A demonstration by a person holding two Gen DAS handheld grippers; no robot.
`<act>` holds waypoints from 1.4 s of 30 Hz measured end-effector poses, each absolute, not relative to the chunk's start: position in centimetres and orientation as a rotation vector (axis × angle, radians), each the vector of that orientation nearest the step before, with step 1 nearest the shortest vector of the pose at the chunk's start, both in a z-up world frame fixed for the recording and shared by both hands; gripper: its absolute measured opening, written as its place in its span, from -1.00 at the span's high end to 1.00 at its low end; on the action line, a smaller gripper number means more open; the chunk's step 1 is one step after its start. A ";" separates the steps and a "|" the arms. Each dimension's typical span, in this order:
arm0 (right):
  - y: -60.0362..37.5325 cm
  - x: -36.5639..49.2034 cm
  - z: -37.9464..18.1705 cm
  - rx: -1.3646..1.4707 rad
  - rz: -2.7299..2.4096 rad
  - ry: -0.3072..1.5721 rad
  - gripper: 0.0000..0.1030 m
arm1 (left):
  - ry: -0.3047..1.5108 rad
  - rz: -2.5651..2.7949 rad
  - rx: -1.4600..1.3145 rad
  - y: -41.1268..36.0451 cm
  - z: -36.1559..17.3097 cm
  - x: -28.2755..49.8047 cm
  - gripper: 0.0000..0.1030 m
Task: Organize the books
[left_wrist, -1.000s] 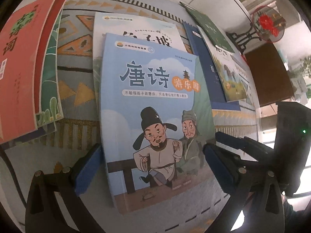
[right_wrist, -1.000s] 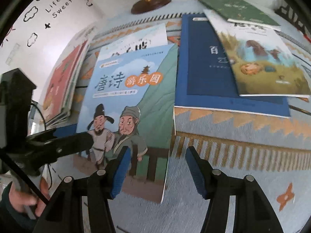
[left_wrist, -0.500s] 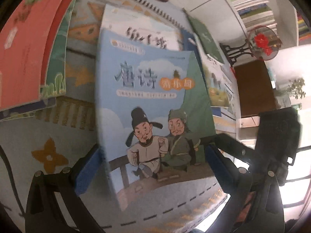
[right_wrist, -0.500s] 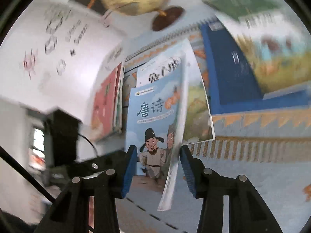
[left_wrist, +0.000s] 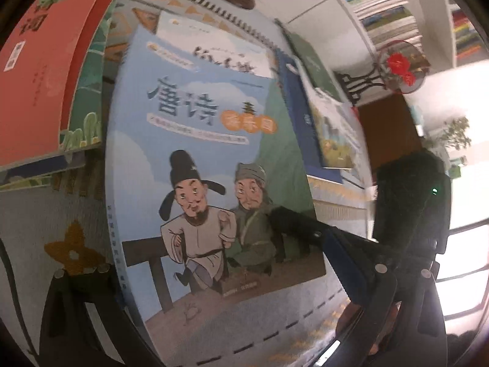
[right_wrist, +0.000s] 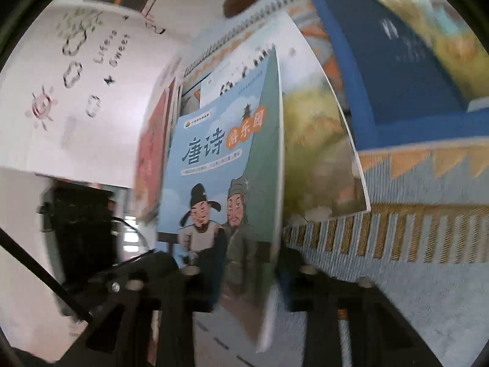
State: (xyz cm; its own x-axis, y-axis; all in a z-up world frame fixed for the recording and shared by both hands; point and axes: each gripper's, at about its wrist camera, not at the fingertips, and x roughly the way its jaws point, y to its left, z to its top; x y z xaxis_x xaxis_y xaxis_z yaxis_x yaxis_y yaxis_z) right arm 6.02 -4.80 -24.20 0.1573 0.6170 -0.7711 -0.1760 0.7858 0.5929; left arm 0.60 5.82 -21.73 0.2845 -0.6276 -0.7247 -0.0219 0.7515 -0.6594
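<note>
Right wrist view: the right gripper (right_wrist: 244, 278) is closing on the lower edge of the blue poetry book (right_wrist: 226, 165), which stands between its jaws, tilted up off the worktop (right_wrist: 428, 290).
Left wrist view: the same blue poetry book (left_wrist: 195, 159) fills the middle; the left gripper (left_wrist: 214, 278) straddles its near edge with jaws wide, not pressing.
Book's place: near the front edge of the patterned worktop (left_wrist: 73, 202), over a white book (left_wrist: 214, 39) toward the back.
Neighbours: red books (left_wrist: 39, 61) toward the left edge, dark blue book (right_wrist: 397, 70) toward the right (blurred).
Grip: thin, at one corner region only.
Risk: the cover may peel open or the book sag and slip, since pages hang loose at the edge.
Second risk: swinging it could sweep the white book beneath askew.
</note>
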 end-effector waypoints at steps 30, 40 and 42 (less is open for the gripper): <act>10.2 6.5 -11.5 -0.149 0.751 0.867 0.62 | 0.949 -0.324 -0.519 17.2 -10.1 1.9 -0.97; 16.9 10.3 -15.4 -0.134 0.754 0.950 0.61 | 0.975 -0.263 -0.586 23.5 -14.4 4.7 -0.98; 17.2 10.7 -16.1 -0.127 0.750 0.973 0.60 | 0.981 -0.255 -0.588 24.0 -15.1 4.8 -0.98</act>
State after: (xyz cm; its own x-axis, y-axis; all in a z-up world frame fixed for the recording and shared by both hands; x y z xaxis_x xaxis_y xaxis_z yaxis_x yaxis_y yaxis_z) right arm 10.67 17.23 -16.11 0.3365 0.5187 -0.7860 -0.6276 0.7458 0.2234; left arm 4.82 24.04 -15.11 0.5426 -0.4574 -0.7046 -0.0566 0.8170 -0.5739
